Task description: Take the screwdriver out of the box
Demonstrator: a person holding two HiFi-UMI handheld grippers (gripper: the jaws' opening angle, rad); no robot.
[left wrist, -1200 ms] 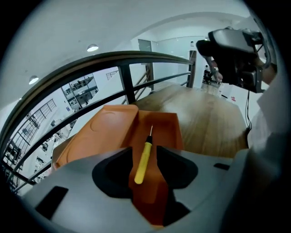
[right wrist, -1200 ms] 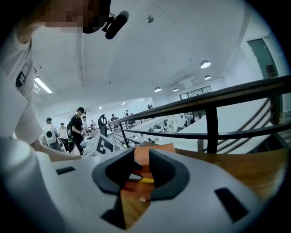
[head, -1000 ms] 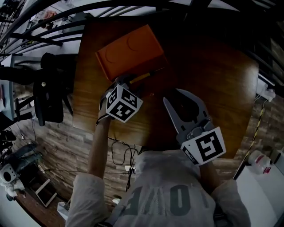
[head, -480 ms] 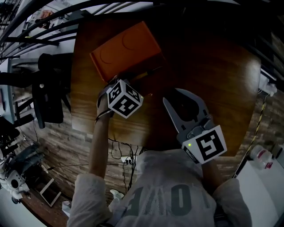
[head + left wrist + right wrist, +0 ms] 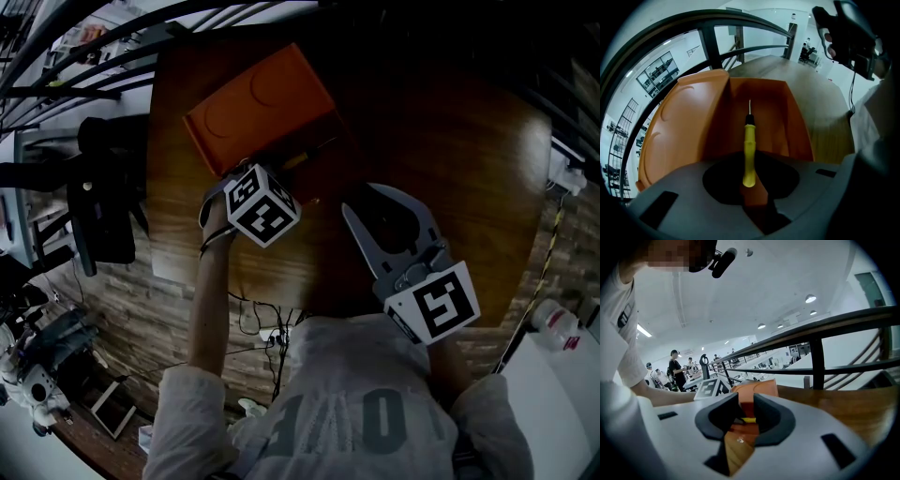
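An open orange box (image 5: 258, 108) lies at the far left of the round wooden table (image 5: 450, 150). In the left gripper view, a yellow-handled screwdriver (image 5: 749, 145) lies along the floor of the box (image 5: 712, 122), tip pointing away. My left gripper (image 5: 750, 180) points steeply down into the box. Its jaws are closing, and the end of the handle is pinched between them. In the head view its marker cube (image 5: 262, 204) hides the jaws, and only a bit of the yellow screwdriver (image 5: 298, 157) shows. My right gripper (image 5: 361, 199) hovers over the table to the right, slightly open, with nothing in it.
A dark railing runs behind the table. A black chair (image 5: 103, 202) stands left of it, and cables lie on the floor below its near edge. Through the gap of the right gripper (image 5: 746, 411) I see the orange box (image 5: 757, 390) and the left cube (image 5: 712, 389).
The left gripper has sunk toward the box and now covers most of the screwdriver, which showed beside it a second ago. The right gripper has stayed put.
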